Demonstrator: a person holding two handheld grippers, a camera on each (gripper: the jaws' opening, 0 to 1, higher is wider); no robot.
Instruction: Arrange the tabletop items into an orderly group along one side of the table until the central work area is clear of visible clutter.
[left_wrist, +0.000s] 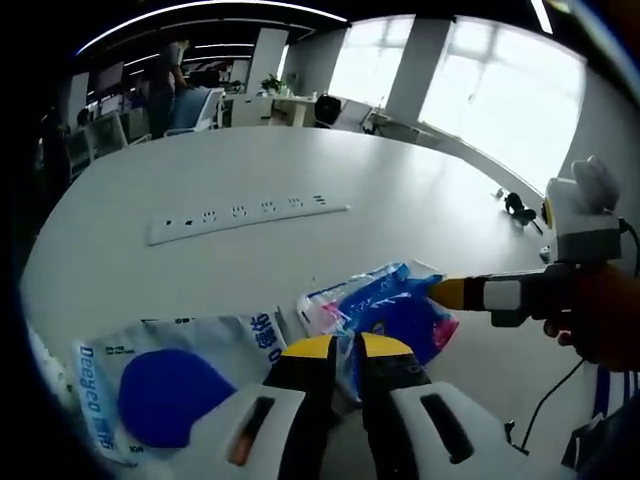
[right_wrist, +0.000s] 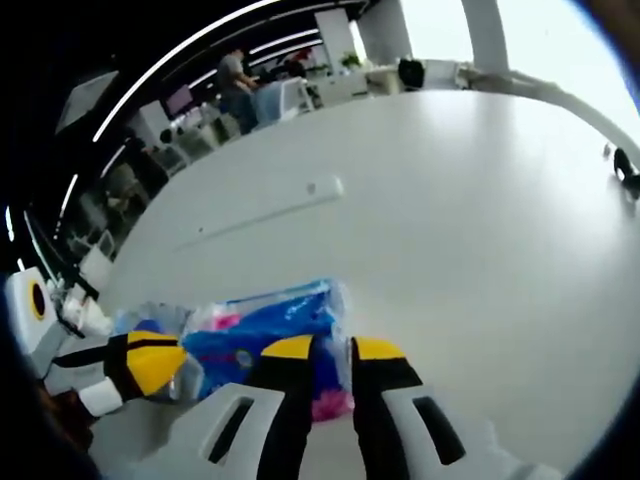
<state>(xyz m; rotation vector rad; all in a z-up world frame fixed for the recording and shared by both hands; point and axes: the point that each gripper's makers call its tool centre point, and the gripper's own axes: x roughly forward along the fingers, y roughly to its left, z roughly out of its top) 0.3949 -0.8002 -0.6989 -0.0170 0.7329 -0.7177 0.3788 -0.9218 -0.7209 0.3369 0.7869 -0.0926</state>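
Note:
A blue and pink tissue pack (left_wrist: 395, 308) lies on the white table (left_wrist: 400, 190) near its front. My left gripper (left_wrist: 347, 350) is shut on the pack's crinkled near corner. From the right, my right gripper (left_wrist: 440, 293) meets the pack's far end. In the right gripper view the same pack (right_wrist: 265, 330) runs between the narrow jaws of my right gripper (right_wrist: 333, 350), which is shut on its edge, and my left gripper (right_wrist: 175, 370) holds its left end. A white pack with a blue circle (left_wrist: 165, 385) lies flat to the left.
A long white power strip (left_wrist: 245, 215) lies across the table's middle, also seen as the power strip (right_wrist: 265, 215). A small black object (left_wrist: 518, 208) sits near the far right edge. A black cable (left_wrist: 545, 400) hangs at the right. Office desks, chairs and a person (left_wrist: 165, 85) stand beyond.

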